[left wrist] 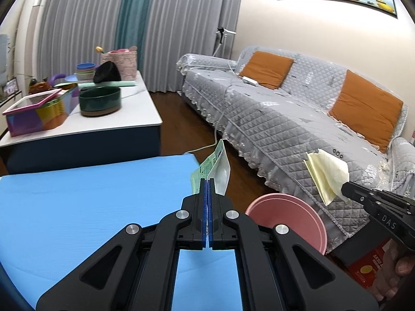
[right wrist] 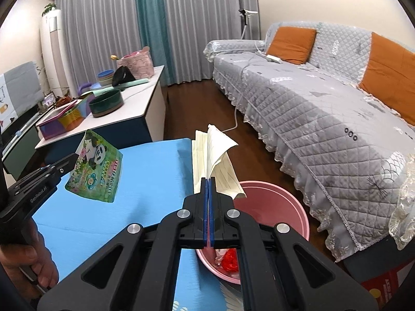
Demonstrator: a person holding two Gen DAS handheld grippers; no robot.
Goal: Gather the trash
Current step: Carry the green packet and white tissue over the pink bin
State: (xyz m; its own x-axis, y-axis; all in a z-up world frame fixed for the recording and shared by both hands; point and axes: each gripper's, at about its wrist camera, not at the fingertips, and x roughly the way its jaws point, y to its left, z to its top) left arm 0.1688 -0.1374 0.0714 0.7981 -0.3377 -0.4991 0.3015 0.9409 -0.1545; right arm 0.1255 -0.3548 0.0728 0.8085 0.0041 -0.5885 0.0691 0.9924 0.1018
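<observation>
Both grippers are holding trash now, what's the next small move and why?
Probably ease the right gripper slightly rightward and open it: its jaws pinch the folded paper near the pink bin's rim, where trash already lies. The left gripper holds the panda wrapper farther off.

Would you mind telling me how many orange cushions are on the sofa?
2. One orange cushion leans on the sofa backrest at the far end near the curtains; the other orange cushion leans on it nearer the camera. Neither wrist view shows another.

Even, soft indoor light, sharp focus, strong fisheye bending and dark vignette at the corners.
</observation>
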